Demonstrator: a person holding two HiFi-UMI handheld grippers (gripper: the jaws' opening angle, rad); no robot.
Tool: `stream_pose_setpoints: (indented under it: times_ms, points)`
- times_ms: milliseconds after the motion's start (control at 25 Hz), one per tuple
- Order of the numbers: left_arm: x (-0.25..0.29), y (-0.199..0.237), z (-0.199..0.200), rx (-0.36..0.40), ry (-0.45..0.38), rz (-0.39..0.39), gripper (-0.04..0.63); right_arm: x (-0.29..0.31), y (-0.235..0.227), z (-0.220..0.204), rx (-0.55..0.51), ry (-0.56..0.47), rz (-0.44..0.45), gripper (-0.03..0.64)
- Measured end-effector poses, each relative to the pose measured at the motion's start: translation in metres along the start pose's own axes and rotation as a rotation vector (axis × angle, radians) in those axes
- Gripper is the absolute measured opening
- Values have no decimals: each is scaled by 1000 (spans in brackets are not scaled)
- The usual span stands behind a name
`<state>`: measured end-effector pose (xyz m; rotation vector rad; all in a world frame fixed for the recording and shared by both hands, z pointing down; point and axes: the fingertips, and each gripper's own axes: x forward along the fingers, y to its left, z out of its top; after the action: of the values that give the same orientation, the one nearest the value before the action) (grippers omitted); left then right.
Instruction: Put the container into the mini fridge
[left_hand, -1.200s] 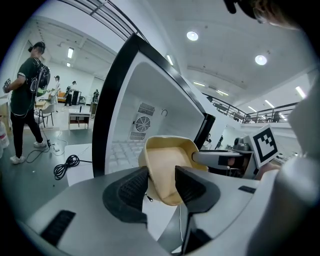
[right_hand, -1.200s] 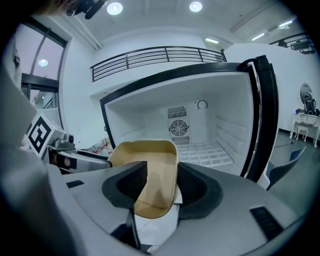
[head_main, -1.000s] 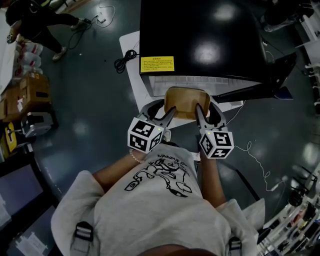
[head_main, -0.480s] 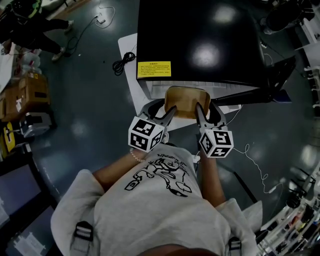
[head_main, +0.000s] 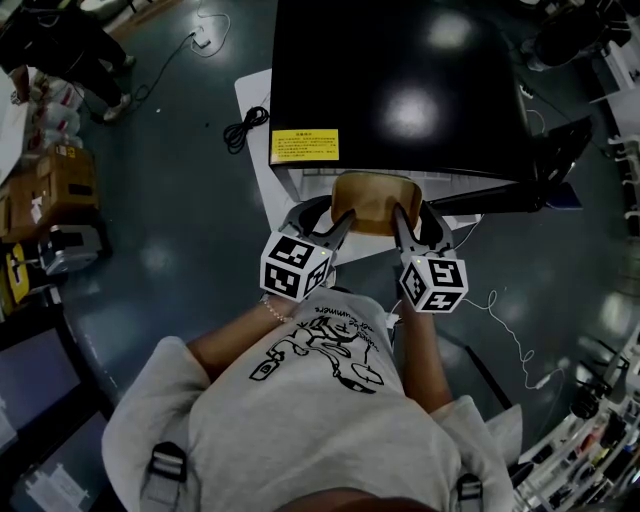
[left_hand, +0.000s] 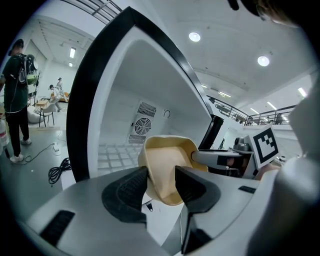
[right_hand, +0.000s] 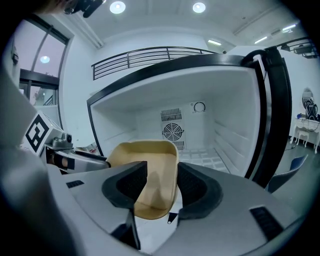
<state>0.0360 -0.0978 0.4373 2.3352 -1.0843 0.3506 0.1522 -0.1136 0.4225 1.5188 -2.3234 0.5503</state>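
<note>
Before the mini fridge (head_main: 400, 90), left tool (left_hand: 161, 181) grips container (head_main: 375, 200); right tool (right_hand: 162, 184) too.

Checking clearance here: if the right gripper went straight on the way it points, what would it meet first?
The container in the right gripper's jaws leads; beyond it the mini fridge's open cavity looks free up to the fan grille on the back wall, though depth is hard to judge.

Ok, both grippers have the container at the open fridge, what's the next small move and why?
Probably ease both forward together: the container, gripped by the left gripper and right gripper, is only at the mouth of the open fridge, with its white floor showing ahead.
</note>
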Motion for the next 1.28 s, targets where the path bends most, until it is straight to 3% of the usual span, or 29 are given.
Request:
stream_pose_setpoints:
  times_ms: [1280]
  points:
    - [47,26,25,-13,-28,33,181,47,-32,20,-34,-13,-29,183]
